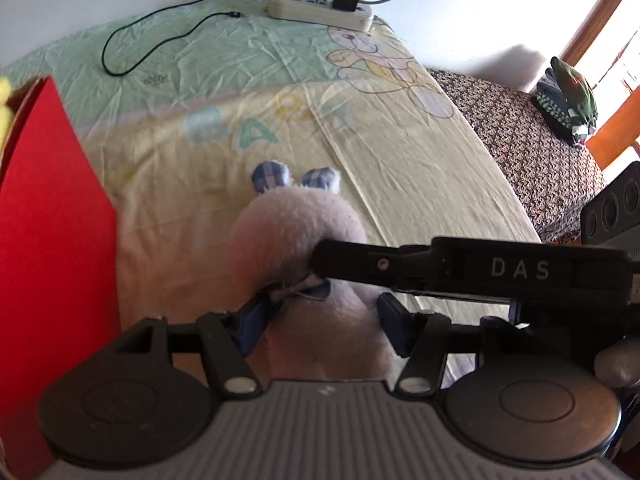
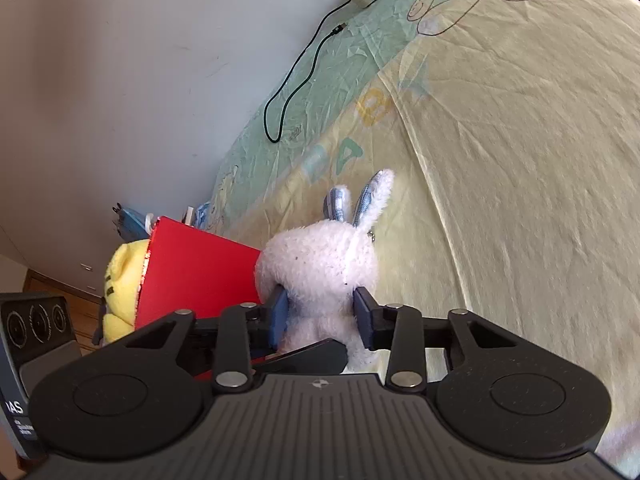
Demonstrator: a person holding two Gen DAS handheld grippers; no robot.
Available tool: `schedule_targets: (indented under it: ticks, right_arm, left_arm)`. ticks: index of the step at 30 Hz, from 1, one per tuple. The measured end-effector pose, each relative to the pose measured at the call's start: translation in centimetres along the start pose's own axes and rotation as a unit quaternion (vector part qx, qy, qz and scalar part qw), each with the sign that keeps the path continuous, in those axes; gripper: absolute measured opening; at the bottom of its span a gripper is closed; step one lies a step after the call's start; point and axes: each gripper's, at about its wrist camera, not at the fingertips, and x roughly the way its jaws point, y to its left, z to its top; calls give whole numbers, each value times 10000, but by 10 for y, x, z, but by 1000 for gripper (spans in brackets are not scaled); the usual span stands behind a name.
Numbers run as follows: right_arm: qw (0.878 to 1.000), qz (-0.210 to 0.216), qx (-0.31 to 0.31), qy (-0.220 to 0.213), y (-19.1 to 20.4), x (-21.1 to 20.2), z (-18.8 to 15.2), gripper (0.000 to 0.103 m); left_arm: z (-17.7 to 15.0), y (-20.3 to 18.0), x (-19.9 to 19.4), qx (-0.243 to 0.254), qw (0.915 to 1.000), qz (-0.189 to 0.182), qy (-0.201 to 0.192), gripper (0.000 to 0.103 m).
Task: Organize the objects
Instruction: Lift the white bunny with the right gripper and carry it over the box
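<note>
The white bunny toy (image 2: pixel 320 268) is being held up over the yellow sheet (image 2: pixel 500 200), ears pointing away, just beside the red box (image 2: pixel 200 276). It is being squeezed by the right gripper (image 2: pixel 322 314), jaws narrow. The left gripper (image 1: pixel 324 320) seems pressed on its body too, though blurry.

We look from the left wrist steeply down and close along the bed sheet (image 1: pixel 400 168) toward the wall edge, and from the right wrist at a shallower tilt, equally near, both views sharing the plush rabbit (image 1: pixel 296 236), red box (image 1: pixel 52 216) and power strip (image 1: pixel 316 6).
</note>
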Motion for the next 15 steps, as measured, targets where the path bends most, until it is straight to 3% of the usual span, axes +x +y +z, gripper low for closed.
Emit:
schedule_targets:
  ticks: [15]
  right_arm:
    - [9973,80,-393,-622,34,-54,-26,33]
  left_arm:
    - [-14,-26,-47,281,9979,-215,-549,60]
